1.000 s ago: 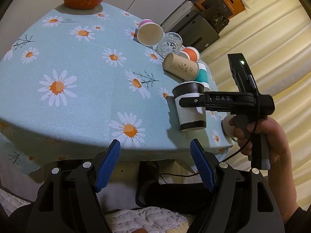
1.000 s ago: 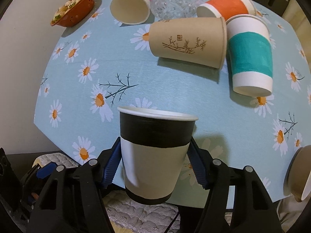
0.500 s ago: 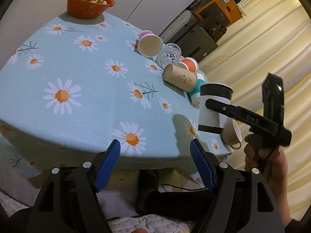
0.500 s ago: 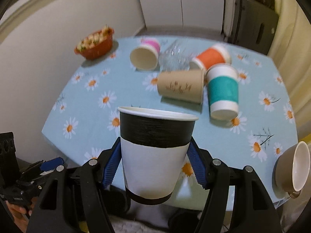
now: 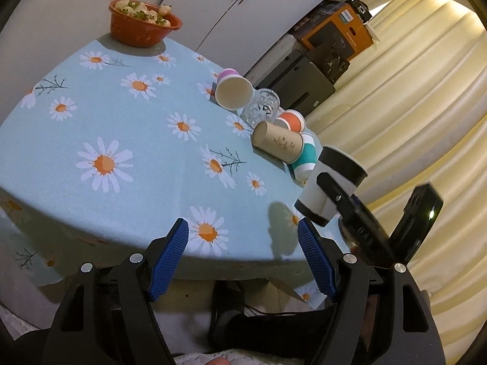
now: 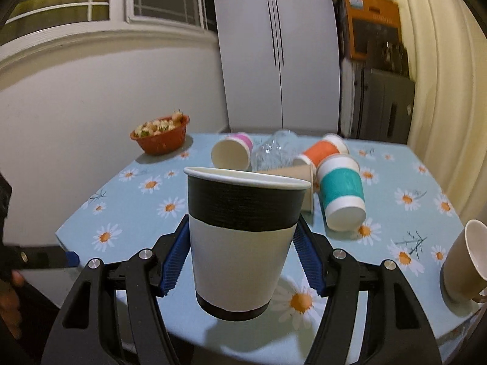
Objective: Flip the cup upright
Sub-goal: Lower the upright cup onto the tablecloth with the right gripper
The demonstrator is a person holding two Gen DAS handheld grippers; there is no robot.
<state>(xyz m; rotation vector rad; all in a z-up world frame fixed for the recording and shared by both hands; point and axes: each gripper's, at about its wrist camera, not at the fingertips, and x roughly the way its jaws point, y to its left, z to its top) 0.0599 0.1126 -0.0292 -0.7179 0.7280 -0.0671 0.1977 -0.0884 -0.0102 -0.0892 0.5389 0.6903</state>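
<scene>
My right gripper [image 6: 240,261] is shut on a black-and-white paper cup [image 6: 243,240], mouth up, held above the near edge of the daisy tablecloth table [image 6: 127,210]. In the left wrist view the same cup [image 5: 330,184] hangs tilted in the air at the table's right edge, clamped by the right gripper [image 5: 338,197]. My left gripper [image 5: 243,258] is open and empty, below the table's near edge [image 5: 91,237].
Several cups lie on their sides at the back: pink [image 6: 232,153], orange [image 6: 322,152], brown [image 5: 278,144], teal [image 6: 342,196], with a clear glass [image 6: 274,152]. A tan mug [image 6: 465,261] sits at the right edge. An orange bowl of food [image 6: 159,133] stands far left.
My right gripper has lifted the cup off the table and carried it up and back toward the right edge. The left gripper has stayed open, drawn back slightly.
</scene>
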